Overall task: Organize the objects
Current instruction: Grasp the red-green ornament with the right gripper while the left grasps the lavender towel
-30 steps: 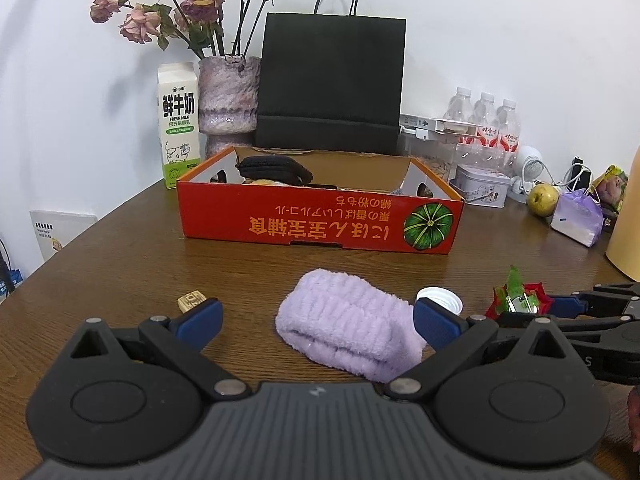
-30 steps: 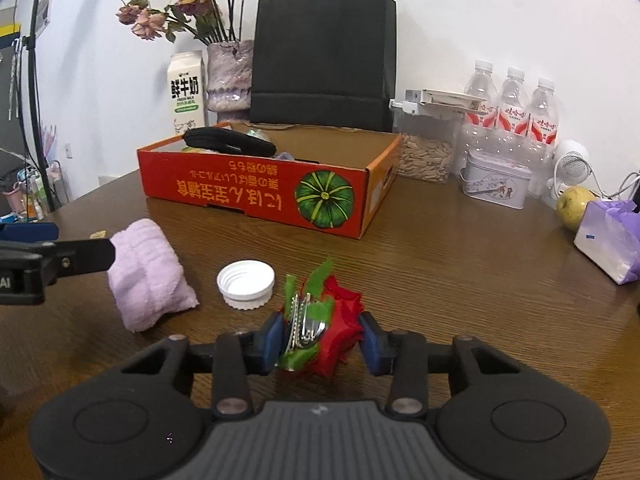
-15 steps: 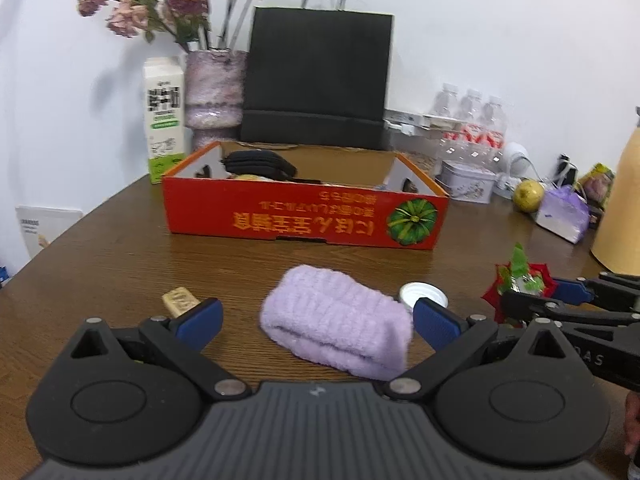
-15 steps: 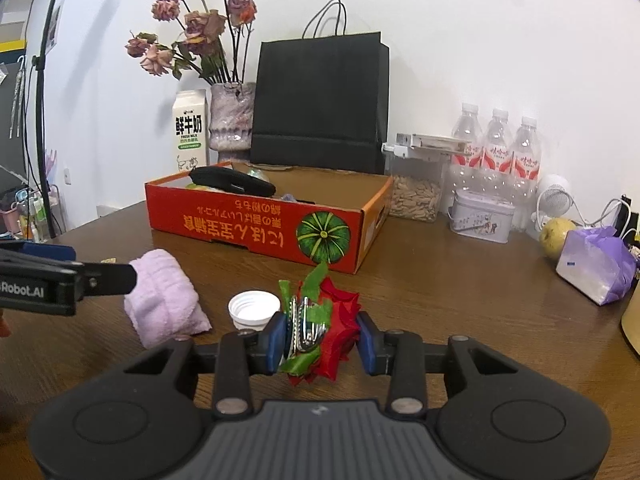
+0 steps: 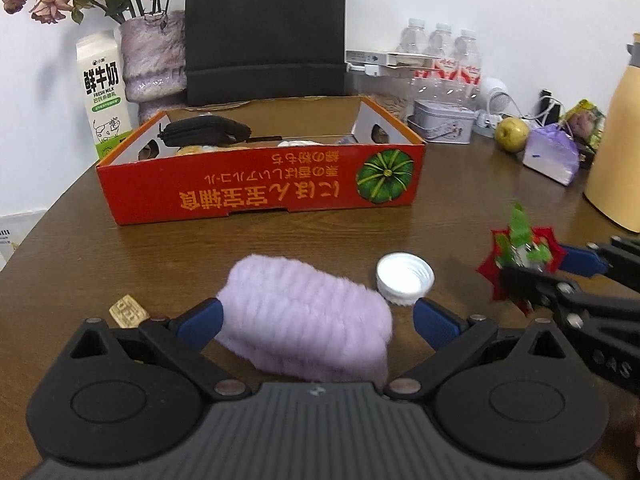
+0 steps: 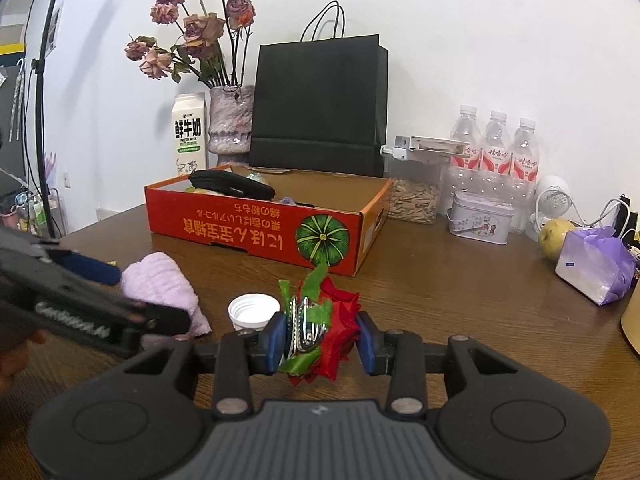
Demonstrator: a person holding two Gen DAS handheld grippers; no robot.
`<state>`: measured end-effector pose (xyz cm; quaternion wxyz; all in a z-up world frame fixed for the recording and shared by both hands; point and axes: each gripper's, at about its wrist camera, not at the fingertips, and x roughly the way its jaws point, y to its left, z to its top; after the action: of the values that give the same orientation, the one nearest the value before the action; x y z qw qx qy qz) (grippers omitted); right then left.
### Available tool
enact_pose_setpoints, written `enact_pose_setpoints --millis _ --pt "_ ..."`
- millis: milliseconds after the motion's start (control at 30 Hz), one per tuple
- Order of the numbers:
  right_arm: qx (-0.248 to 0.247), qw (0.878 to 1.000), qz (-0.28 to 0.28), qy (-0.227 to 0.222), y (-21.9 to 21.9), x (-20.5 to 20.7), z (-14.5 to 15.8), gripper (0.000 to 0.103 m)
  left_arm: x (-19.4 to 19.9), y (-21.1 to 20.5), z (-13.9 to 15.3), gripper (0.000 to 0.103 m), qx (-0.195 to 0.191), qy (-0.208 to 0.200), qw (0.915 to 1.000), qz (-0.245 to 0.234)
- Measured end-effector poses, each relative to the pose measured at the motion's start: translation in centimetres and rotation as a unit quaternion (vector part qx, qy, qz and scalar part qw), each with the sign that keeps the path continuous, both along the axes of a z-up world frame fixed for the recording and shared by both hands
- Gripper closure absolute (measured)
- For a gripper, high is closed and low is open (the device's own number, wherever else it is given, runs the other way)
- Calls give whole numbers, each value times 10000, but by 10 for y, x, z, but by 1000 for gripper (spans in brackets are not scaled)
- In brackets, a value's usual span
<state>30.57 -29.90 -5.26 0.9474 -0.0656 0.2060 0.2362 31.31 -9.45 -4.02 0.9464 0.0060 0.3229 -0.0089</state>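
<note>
My right gripper [image 6: 320,338] is shut on a red and green flower hair clip [image 6: 320,320] and holds it above the table; the clip also shows in the left wrist view [image 5: 520,256]. My left gripper [image 5: 316,320] is open, its fingers on either side of a rolled lilac towel [image 5: 308,320] that lies on the table. The towel also shows in the right wrist view [image 6: 160,284]. A red cardboard box [image 5: 264,196] with a black pouch [image 5: 208,130] inside stands behind. A white bottle cap [image 5: 404,278] lies right of the towel.
A small gold block [image 5: 128,312] lies left of the towel. At the back stand a milk carton [image 5: 104,92], a vase of dried roses [image 5: 154,64], a black paper bag [image 5: 264,32], water bottles [image 5: 440,52], a tin [image 5: 444,120], a pear [image 5: 511,134] and a purple packet [image 5: 552,156].
My left gripper has moved forward so its fingers now flank the towel. My right gripper has risen with the hair clip still held.
</note>
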Motion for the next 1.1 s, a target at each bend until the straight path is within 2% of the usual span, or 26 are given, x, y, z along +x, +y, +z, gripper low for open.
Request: enact_pose_setpoints --millis 100,233,367,467,633,700,867,1100 --pt "-22 10000 7 5 0 0 -1 67 13 2 -7 0 55 201 9997 116" --pt "-67 10000 13 -7 3 -1 -1 67 19 11 -20 0 -124 345 9991 230" --pt "-86 10000 6 -15 4 -2 -1 67 15 11 -23 0 -119 154 9993 332" --pt "-84 10000 4 -15 4 -2 -1 67 12 10 -24 8 -116 100 9993 354" --pt "-92 9999 25 -64 4 -3 -1 67 6 9 -22 33 -111 -30 9991 406" --pt "-79 9999 21 -63 4 -3 -1 67 3 7 -21 59 -90 -64 9991 408" --pt "-25 10000 3 -69 2 -3 0 67 -7 6 -20 67 -143 -122 9990 412" --pt "-86 9997 -15 -229 4 -10 1 67 -29 1 -14 67 -26 -459 9981 419"
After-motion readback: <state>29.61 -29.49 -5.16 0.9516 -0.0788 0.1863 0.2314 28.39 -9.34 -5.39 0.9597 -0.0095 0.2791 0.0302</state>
